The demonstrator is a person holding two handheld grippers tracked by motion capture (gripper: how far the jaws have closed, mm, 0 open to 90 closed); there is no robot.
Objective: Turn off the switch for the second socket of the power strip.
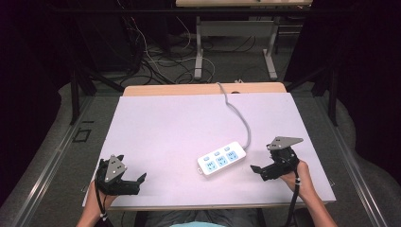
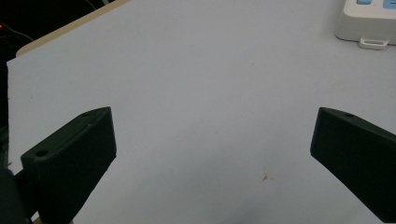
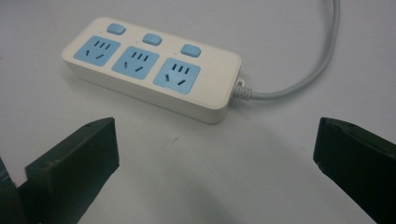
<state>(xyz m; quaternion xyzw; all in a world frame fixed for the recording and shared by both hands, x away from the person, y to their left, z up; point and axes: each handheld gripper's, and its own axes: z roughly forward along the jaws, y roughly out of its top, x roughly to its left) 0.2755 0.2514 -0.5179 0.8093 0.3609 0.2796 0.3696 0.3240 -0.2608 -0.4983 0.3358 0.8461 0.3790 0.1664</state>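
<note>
Both jaws wide open, empty. Right gripper (image 1: 257,169) nearest power strip (image 1: 221,159): approach square, clamp across its short width, avoid cord (image 1: 239,116). Left gripper (image 1: 137,182) idle on surface (image 1: 165,127).

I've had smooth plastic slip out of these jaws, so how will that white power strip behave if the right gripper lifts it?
The power strip looks like a stiff, glossy block, so it may slip in the right gripper. Its flat base shouldn't roll or tip. The grey cable trails off the far table edge and will probably drag on it.
</note>
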